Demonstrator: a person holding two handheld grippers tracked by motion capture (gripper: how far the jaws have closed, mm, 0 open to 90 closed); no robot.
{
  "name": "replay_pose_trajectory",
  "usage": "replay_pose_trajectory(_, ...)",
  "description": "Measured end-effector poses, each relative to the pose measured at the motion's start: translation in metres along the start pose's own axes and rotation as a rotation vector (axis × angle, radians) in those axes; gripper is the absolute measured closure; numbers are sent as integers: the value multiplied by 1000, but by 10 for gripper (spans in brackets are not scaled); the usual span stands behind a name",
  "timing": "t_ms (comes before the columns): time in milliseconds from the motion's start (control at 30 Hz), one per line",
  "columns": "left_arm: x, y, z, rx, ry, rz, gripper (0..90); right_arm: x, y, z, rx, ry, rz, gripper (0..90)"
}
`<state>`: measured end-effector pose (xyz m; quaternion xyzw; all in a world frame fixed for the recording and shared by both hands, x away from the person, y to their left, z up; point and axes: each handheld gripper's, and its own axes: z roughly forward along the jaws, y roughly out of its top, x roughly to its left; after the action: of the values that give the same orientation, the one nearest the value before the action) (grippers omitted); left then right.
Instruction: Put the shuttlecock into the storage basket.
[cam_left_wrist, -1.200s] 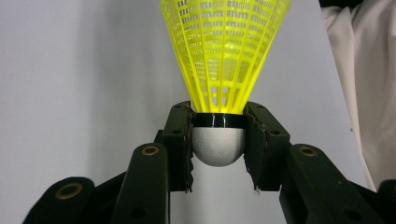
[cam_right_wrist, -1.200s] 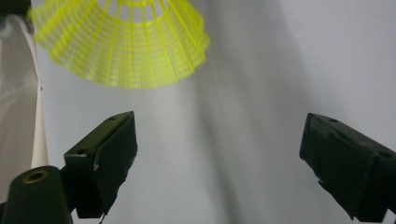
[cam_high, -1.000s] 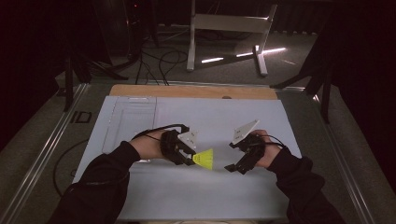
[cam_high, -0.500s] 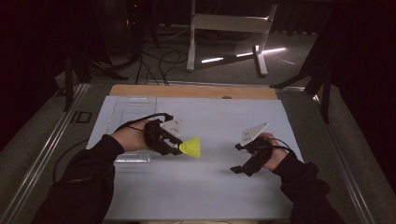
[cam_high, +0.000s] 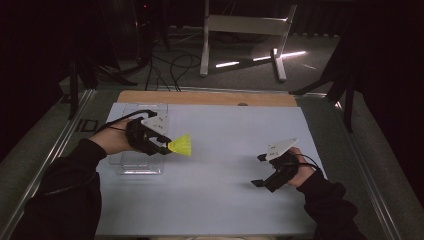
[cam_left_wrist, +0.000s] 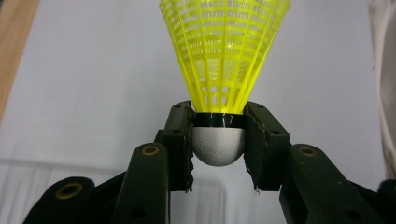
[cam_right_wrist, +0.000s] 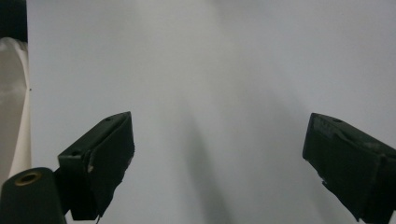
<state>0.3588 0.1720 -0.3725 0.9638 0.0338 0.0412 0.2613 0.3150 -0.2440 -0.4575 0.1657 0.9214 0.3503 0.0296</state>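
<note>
A yellow shuttlecock (cam_high: 181, 145) with a white rounded cork (cam_left_wrist: 218, 145) sits in my left gripper (cam_high: 162, 144), which is shut on the cork. Its mesh skirt (cam_left_wrist: 224, 51) points away from the jaws, toward the table's middle. The left hand holds it just above the white table sheet (cam_high: 225, 150), beside a clear plastic box (cam_high: 137, 162). My right gripper (cam_high: 260, 170) stands open at the right side of the sheet, its jaws wide apart over bare white surface (cam_right_wrist: 210, 93) with nothing between them.
The clear plastic box lies at the left of the sheet, under the left hand. A wooden strip (cam_high: 205, 97) borders the far edge of the table. Metal rails (cam_high: 75, 125) run along both sides. A white stand (cam_high: 240, 30) and cables lie on the floor beyond.
My left gripper has carried the shuttlecock leftward and slightly up, away from the right gripper, to the clear box. The right gripper has drifted a little to the right and toward me, open.
</note>
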Motion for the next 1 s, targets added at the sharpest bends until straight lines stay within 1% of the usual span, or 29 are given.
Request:
replay_pose_trajectory(100, 2, -11, -8, 12, 7, -4, 656, 1, -4, -2, -18, -4, 3, 91)
replay_pose_trajectory(200, 5, -23, -17, 14, 22, -25, 656, 1, -8, -3, -37, -6, 9, 91)
replay_pose_trajectory(267, 7, -31, -22, 14, 28, -46, 657, 1, -11, -4, -44, -11, 10, 91)
replay_pose_trajectory(333, 9, -39, -28, 18, 36, -76, 657, 1, -14, -6, -56, -10, 23, 91)
replay_pose_trajectory(367, 9, -43, -30, 14, 44, -83, 657, 2, -15, -7, -59, -19, 26, 91)
replay_pose_trajectory(433, 11, -51, -34, 21, 53, -114, 657, 2, -18, -8, -69, -24, 36, 91)
replay_pose_trajectory(500, 12, -59, -38, 13, 60, -143, 657, 2, -21, -9, -76, -30, 39, 92)
replay_pose_trajectory(533, 12, -63, -39, 21, 69, -148, 657, 3, -23, -10, -82, -32, 40, 92)
replay_pose_trajectory(567, 12, -66, -40, 22, 67, -166, 657, 3, -24, -10, -91, -33, 36, 92)
replay_pose_trajectory(600, 12, -70, -41, 22, 63, -175, 657, 4, -25, -10, -102, -35, 33, 92)
replay_pose_trajectory(633, 12, -73, -41, 25, 68, -183, 657, 5, -27, -11, -109, -38, 31, 92)
replay_pose_trajectory(667, 12, -75, -42, 24, 64, -206, 657, 5, -28, -11, -113, -43, 34, 92)
replay_pose_trajectory(733, 10, -81, -43, 33, 68, -217, 657, 6, -30, -12, -124, -47, 43, 91)
replay_pose_trajectory(767, 10, -84, -44, 41, 68, -240, 657, 6, -31, -12, -124, -47, 47, 91)
replay_pose_trajectory(800, 10, -86, -45, 41, 70, -253, 657, 7, -33, -13, -123, -54, 58, 92)
replay_pose_trajectory(833, 10, -89, -46, 36, 67, -274, 657, 8, -34, -13, -125, -54, 55, 92)
replay_pose_trajectory(867, 10, -91, -47, 46, 74, -289, 657, 8, -35, -13, -129, -51, 56, 91)
replay_pose_trajectory(900, 10, -93, -48, 43, 84, -307, 657, 9, -36, -13, -133, -55, 58, 92)
replay_pose_trajectory(967, 9, -96, -49, 44, 83, -314, 657, 11, -39, -13, -140, -61, 65, 91)
replay_pose_trajectory(1000, 8, -99, -51, 40, 88, -332, 657, 12, -41, -13, -147, -62, 73, 91)
